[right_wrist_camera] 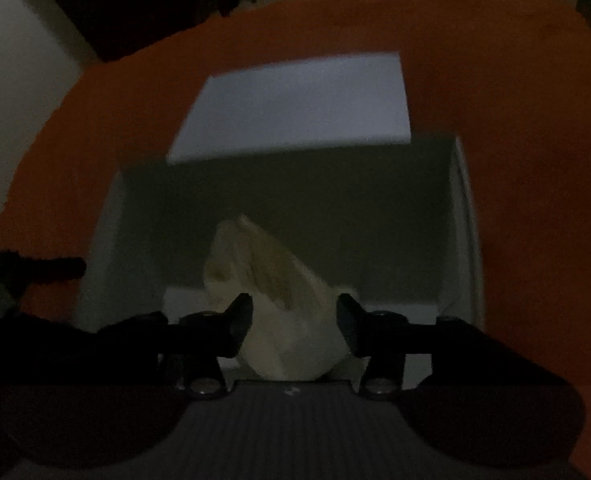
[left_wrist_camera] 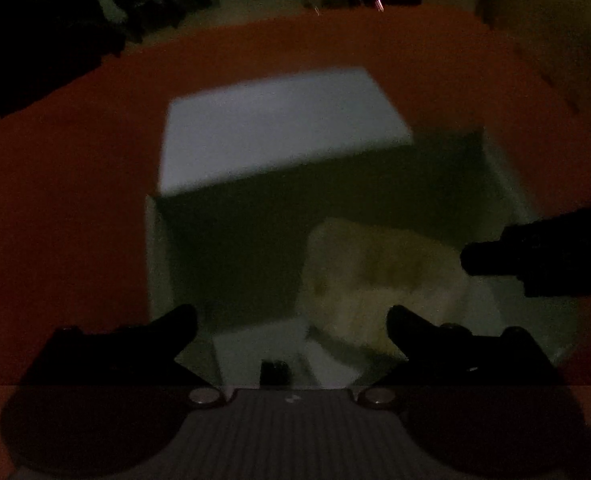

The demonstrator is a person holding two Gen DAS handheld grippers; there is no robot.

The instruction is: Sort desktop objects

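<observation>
From the left wrist, the left gripper (left_wrist_camera: 291, 324) hangs over an open white box (left_wrist_camera: 155, 248) that stands on an orange tabletop (left_wrist_camera: 63, 200); its jaws are spread wide with nothing between them, and the box's lid (left_wrist_camera: 279, 128) is folded back on the far side. A pale, crumpled bag-like object (left_wrist_camera: 375, 276) lies inside the box on the floor of it, below and a little to the right of the fingers, and the dark tip of the right gripper (left_wrist_camera: 491, 260) reaches in from the right edge. From the right wrist, the right gripper (right_wrist_camera: 295, 320) is partly open; the same pale object (right_wrist_camera: 271, 276) shows in the gap between the fingers, but it seems to lie lower in the box (right_wrist_camera: 463, 216), not pinched by the pads. Judged from this, the drop into the box is done and the release is being finished; the next move calls for lifting both grippers clear of the box walls and finding the next item, though the dim, blurred views show no other object on the table
</observation>
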